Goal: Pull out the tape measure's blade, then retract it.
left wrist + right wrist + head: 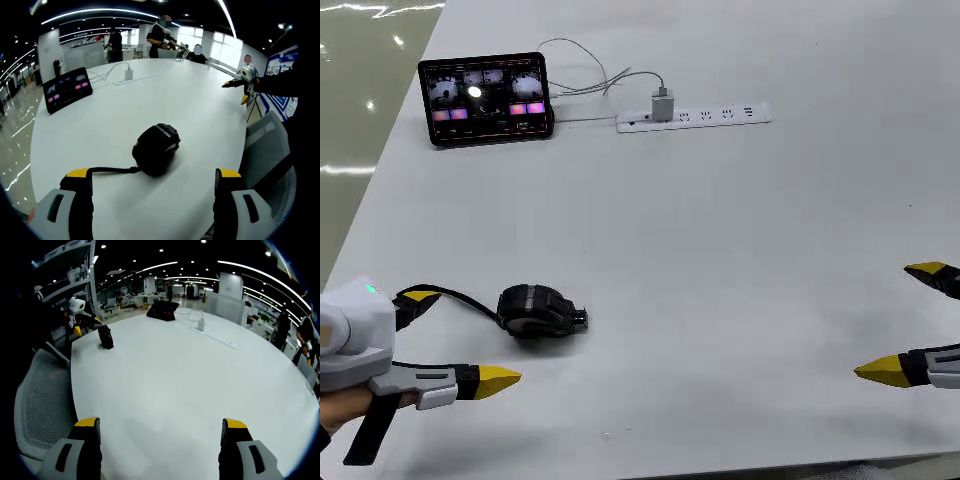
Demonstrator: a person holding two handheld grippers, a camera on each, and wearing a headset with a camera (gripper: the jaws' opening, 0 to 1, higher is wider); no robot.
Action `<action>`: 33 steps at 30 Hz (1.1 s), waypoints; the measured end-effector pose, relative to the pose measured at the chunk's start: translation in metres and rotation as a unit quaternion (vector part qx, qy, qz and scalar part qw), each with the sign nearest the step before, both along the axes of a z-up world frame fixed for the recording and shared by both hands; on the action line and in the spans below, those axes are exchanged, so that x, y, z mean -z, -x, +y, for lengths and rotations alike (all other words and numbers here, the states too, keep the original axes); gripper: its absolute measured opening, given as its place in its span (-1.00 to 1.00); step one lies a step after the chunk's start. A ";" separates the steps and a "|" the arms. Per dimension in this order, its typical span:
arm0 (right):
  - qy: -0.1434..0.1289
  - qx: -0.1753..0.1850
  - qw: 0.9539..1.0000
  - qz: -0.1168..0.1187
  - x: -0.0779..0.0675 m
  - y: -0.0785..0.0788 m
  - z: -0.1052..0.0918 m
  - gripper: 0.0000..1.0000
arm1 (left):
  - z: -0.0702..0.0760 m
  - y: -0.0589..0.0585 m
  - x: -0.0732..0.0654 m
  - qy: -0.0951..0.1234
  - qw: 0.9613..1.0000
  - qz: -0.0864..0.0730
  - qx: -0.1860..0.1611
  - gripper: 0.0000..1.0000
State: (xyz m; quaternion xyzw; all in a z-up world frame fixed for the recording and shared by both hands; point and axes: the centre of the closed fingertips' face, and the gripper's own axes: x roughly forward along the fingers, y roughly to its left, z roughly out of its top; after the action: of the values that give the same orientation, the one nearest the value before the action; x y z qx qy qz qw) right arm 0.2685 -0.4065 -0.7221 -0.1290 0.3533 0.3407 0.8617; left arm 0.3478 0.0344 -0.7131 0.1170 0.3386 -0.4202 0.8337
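- Two claws are over the white desk [720,250], both spread wide, and neither one pinches anything.
- The left claw [460,336] is at the near left of the desk. Its yellow-tipped jaws stand wide apart, one on the far side and one on the near side.
- The tape measure [535,310] lies on the desk just to the right of the left claw, in front of the gap between the jaws and not yet between them. In the left gripper view it sits just ahead, in the middle between the two jaw tips.
- A black strap [465,300] runs from the left side of the tape measure to the tip of the far jaw. I cannot tell if it touches this tip or only lies beside it.
- The right claw [902,320] is at the near right of the desk, also wide open and empty, well apart from the tape measure.
- The tape measure is a dark, rounded case with its long axis going left to right. A small stub points to the right and the strap end points to the left. The blade is not pulled out.
- At the far side of the desk a tablet [487,98] with a lit screen stands to the left, and a white power strip [695,116] with a charger [663,105] lies to its right.
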 end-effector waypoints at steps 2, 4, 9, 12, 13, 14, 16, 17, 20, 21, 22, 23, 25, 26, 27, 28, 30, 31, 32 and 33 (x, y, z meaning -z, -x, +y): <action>-0.002 -0.001 1.000 0.000 0.000 0.000 -0.001 0.98 | 0.002 0.001 0.002 0.002 1.000 0.010 -0.006 0.98; -0.003 0.001 1.000 -0.001 0.000 0.000 -0.002 0.98 | 0.004 0.000 0.004 0.003 1.000 0.011 -0.008 0.98; -0.004 0.004 1.000 0.004 0.001 0.002 -0.003 0.98 | 0.003 0.002 0.005 0.005 1.000 0.014 -0.008 0.98; -0.003 0.003 1.000 0.007 0.001 0.004 -0.003 0.98 | 0.003 0.002 0.005 0.010 1.000 0.019 -0.010 0.98; -0.002 0.003 1.000 0.007 0.001 0.004 -0.003 0.98 | 0.003 0.003 0.005 0.008 1.000 0.021 -0.010 0.98; -0.002 0.003 1.000 0.007 0.001 0.004 -0.003 0.98 | 0.002 0.004 0.005 0.008 1.000 0.023 -0.009 0.98; -0.003 0.003 1.000 0.008 0.001 0.004 -0.003 0.98 | 0.001 0.004 0.004 0.010 1.000 0.023 -0.007 0.98; -0.002 0.003 1.000 0.007 0.001 0.004 -0.003 0.98 | -0.001 0.007 0.004 0.012 0.999 0.030 0.001 0.98; -0.003 0.004 1.000 0.008 0.001 0.005 -0.001 0.98 | -0.001 0.007 0.004 0.010 0.999 0.030 0.003 0.98; -0.003 0.003 1.000 0.008 0.001 0.005 -0.001 0.98 | -0.001 0.008 0.004 0.010 0.999 0.030 0.005 0.98; -0.003 0.004 1.000 0.008 0.001 0.005 0.000 0.98 | -0.001 0.008 0.004 0.009 1.000 0.029 0.007 0.98; -0.003 0.004 1.000 0.008 0.001 0.005 0.000 0.98 | -0.001 0.008 0.004 0.009 0.999 0.031 0.007 0.98; -0.002 0.003 1.000 0.008 0.000 0.004 0.000 0.98 | -0.001 0.009 0.004 0.012 0.999 0.033 0.008 0.98; -0.002 0.003 1.000 0.008 0.000 0.004 0.000 0.98 | -0.001 0.010 0.004 0.012 0.999 0.035 0.008 0.98; -0.002 0.003 1.000 0.008 0.000 0.004 0.000 0.98 | -0.001 0.009 0.003 0.012 0.999 0.034 0.007 0.98; -0.002 0.003 1.000 0.008 0.000 0.004 0.000 0.98 | -0.002 0.013 0.003 0.019 0.999 0.046 0.010 0.98; -0.002 0.004 1.000 0.007 -0.001 0.004 0.000 0.98 | 0.001 0.009 0.003 0.012 0.999 0.034 0.007 0.98; -0.003 0.004 1.000 0.007 -0.001 0.004 0.000 0.98 | 0.001 0.011 0.003 0.015 0.999 0.041 0.006 0.98; -0.003 0.004 1.000 0.007 0.000 0.004 0.000 0.98 | 0.001 0.009 0.003 0.015 0.999 0.038 0.005 0.98; -0.002 0.004 1.000 0.008 0.000 0.004 0.000 0.98 | 0.002 0.008 0.003 0.013 0.999 0.034 0.005 0.98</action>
State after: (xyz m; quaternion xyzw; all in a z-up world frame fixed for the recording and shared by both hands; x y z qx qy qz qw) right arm 0.2644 -0.4067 -0.7217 -0.1230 0.3596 0.3395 0.8604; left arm 0.3396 0.0366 -0.7161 0.0938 0.3611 -0.4327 0.8207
